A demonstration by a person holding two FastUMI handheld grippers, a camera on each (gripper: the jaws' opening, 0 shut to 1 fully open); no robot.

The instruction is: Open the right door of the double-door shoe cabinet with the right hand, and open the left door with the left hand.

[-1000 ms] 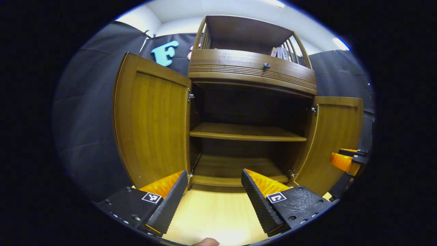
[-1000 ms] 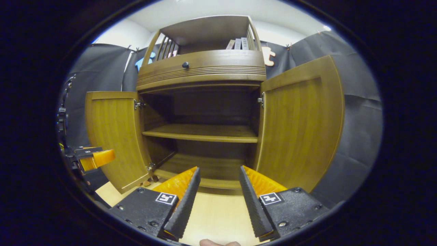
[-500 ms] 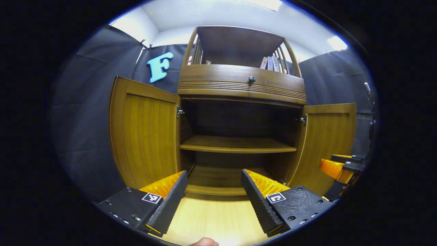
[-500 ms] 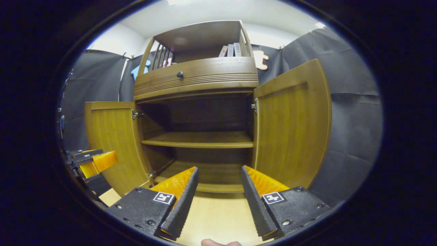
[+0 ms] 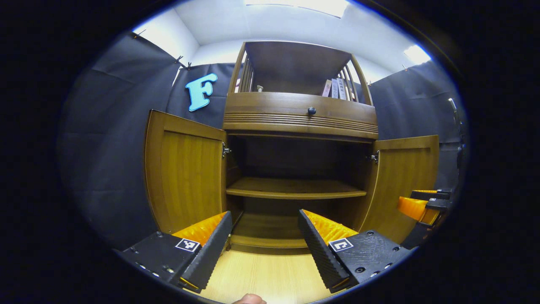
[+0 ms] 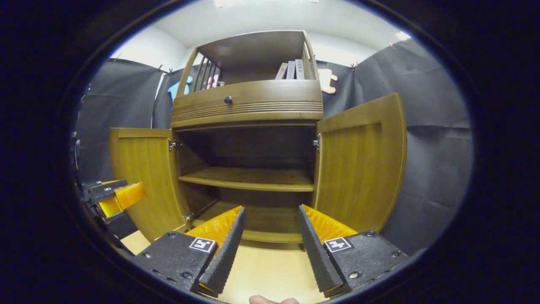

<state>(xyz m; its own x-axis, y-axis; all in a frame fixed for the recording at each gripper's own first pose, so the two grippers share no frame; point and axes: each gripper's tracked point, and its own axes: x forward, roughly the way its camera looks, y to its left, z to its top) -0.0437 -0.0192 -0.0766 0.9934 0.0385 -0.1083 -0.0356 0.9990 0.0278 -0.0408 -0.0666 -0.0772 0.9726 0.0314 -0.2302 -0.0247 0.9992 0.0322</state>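
**Both cabinet doors stand open**

The shoe cabinet sits straight ahead at 12 o'clock. Its left door swings out at 9 o'clock and its right door at 3 o'clock. The left gripper has its jaws spread apart, holding nothing. The right gripper is the same (wide apart, nothing inside). Inside, a shelf shows.

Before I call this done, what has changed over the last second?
Both grippers have backed away from the shoe cabinet, which now looks smaller and lower in each view. Nothing was grasped or released. The left gripper and right gripper stay open and empty. The left door and right door remain swung wide open; the shelves look bare.
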